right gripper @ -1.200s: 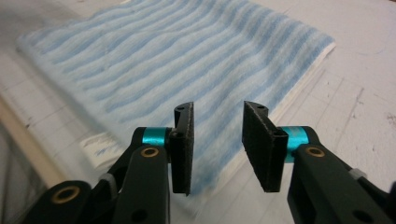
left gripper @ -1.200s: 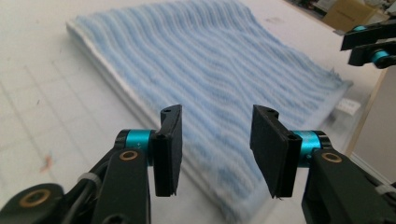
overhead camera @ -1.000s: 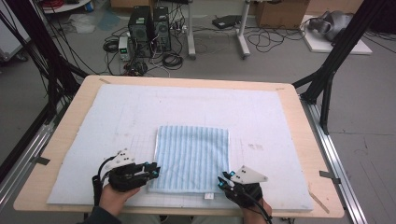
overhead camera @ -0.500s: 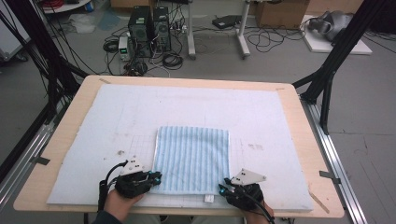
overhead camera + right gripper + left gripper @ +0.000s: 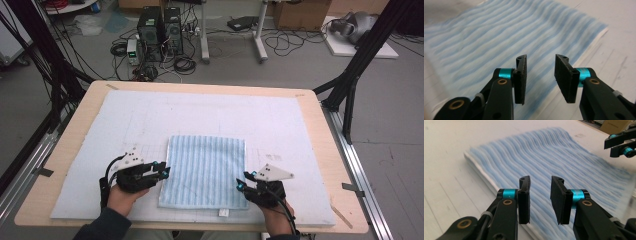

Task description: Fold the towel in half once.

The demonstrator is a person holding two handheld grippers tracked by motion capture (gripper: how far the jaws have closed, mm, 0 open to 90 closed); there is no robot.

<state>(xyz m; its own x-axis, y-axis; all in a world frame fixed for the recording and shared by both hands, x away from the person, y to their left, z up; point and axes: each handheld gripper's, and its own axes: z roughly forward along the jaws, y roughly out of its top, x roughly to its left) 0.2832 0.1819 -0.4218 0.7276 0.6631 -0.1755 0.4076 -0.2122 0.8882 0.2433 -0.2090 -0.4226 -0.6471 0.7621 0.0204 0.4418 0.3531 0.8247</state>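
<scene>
A folded blue-striped towel (image 5: pixel 205 171) is lying flat on the white mat (image 5: pixel 100 125) near the table's (image 5: pixel 320 125) near edge. The left tool (image 5: pixel 161 172) is hovering at the towel's left edge, its jaws narrowly apart, just opening, gripping nothing. The right tool (image 5: pixel 244 181) is hovering at the right edge, likewise narrowly apart and empty.

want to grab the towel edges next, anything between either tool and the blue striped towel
Nothing visible. The left tool sits at the left edge of the blue striped towel and the right tool at its right edge, both with open jaws and only bare white mat around.
</scene>
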